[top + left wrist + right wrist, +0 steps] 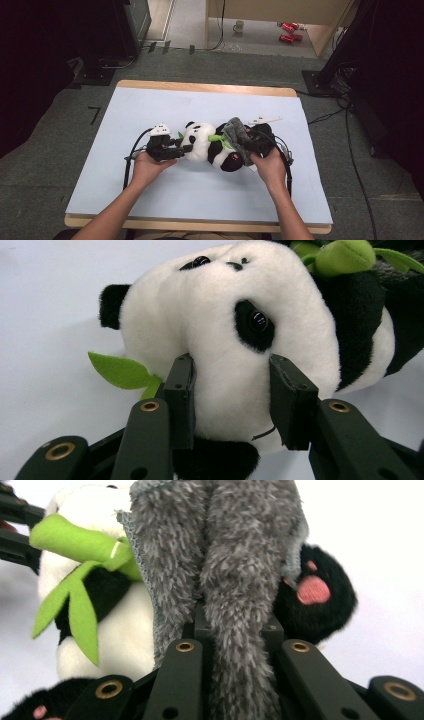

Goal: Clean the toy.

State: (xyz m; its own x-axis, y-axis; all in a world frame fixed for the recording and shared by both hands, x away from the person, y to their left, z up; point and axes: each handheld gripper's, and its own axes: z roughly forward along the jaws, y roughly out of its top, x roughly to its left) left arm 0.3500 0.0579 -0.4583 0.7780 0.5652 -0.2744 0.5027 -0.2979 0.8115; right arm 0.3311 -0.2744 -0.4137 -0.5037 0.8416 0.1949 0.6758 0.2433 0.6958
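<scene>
Wooden table (200, 88), pale blue sheet (150, 110) covering top; plush panda (202, 142) lying mid-sheet.

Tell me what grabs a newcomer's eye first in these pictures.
A plush panda lies across the middle of the pale blue table, a green felt bamboo sprig on its chest. The left claw pinches its white head from the person's left side. The right claw is shut on a fuzzy grey cloth draped over the panda's lower body, beside a black foot with a pink pad.
</scene>
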